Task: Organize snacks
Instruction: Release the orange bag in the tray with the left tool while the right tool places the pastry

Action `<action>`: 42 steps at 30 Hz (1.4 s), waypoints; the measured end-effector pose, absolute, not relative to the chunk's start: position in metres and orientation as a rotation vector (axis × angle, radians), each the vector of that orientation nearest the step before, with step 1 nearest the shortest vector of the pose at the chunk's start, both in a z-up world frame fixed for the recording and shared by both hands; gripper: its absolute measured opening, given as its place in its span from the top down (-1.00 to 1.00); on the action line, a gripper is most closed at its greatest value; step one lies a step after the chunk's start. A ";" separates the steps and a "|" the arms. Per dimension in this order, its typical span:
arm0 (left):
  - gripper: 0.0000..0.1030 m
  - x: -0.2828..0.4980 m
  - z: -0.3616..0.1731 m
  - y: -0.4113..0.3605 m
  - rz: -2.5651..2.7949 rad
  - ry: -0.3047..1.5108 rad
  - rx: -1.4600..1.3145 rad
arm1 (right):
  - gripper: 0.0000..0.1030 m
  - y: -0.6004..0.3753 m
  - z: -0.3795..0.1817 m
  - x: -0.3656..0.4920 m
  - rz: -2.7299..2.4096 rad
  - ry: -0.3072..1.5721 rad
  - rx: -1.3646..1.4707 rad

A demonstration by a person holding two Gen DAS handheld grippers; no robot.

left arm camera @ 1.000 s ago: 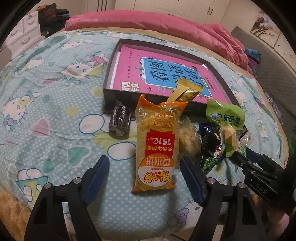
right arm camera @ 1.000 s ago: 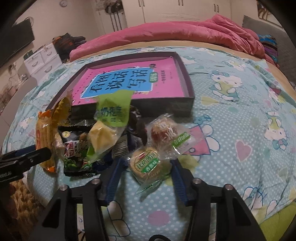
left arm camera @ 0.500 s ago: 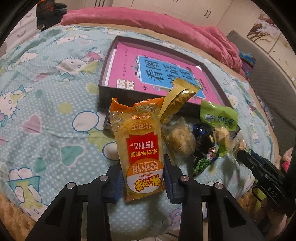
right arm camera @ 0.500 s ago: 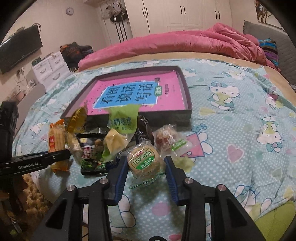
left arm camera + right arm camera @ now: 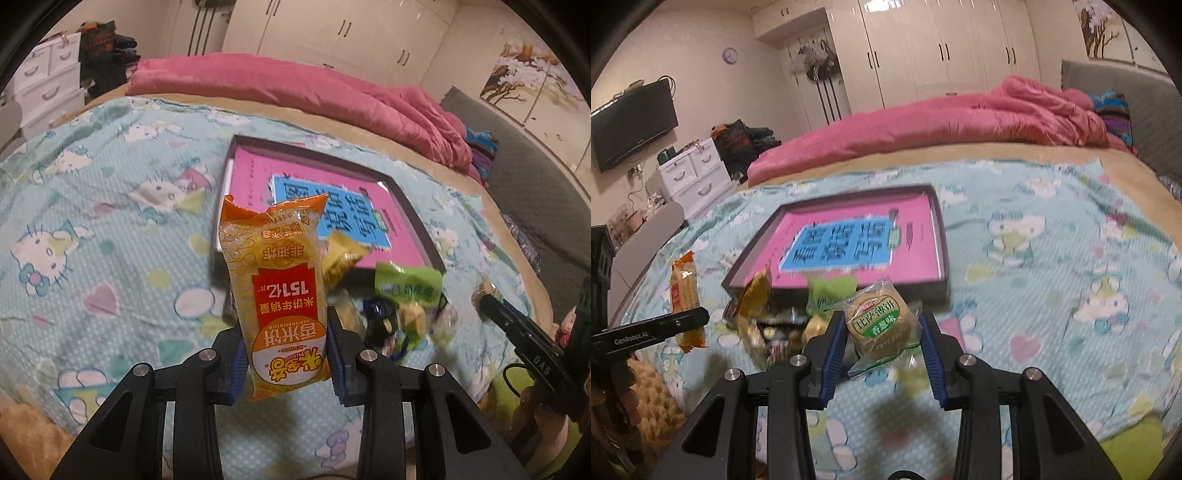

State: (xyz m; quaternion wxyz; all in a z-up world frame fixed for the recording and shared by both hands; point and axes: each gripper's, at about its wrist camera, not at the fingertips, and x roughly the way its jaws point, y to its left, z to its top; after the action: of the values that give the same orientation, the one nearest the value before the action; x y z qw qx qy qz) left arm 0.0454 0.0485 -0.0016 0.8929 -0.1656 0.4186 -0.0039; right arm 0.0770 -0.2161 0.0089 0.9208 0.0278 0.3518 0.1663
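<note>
Both your grippers hold snacks above the bed.
Your left gripper [image 5: 284,356] clamps the orange-yellow plastic rice-cracker packet [image 5: 282,291]; your right gripper [image 5: 882,345] clamps the round clear-wrapped biscuit [image 5: 881,321], near the dark tray [image 5: 938,221].

tray [image 5: 940,236]: on the bed [image 5: 1052,266], book [image 5: 849,243] inside
snack pile [image 5: 775,325]: before the tray's near wall
quilt [image 5: 942,125]: behind the tray

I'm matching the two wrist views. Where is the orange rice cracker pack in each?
Left wrist: orange rice cracker pack at centre, clamped in the left gripper.
Right wrist: far left, above the bed.
Shared landmark: the dark tray holding a pink book.
</note>
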 end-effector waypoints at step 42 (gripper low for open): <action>0.27 0.180 -0.023 0.056 0.018 0.961 -0.340 | 0.22 -0.202 -0.044 0.200 0.353 0.833 0.076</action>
State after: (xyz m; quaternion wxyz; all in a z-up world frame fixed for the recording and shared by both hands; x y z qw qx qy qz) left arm 0.1799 0.0563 -0.0232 0.8729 -0.1626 0.4599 0.0085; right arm 0.2001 -0.2021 -0.0439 0.8987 0.0368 0.4023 0.1707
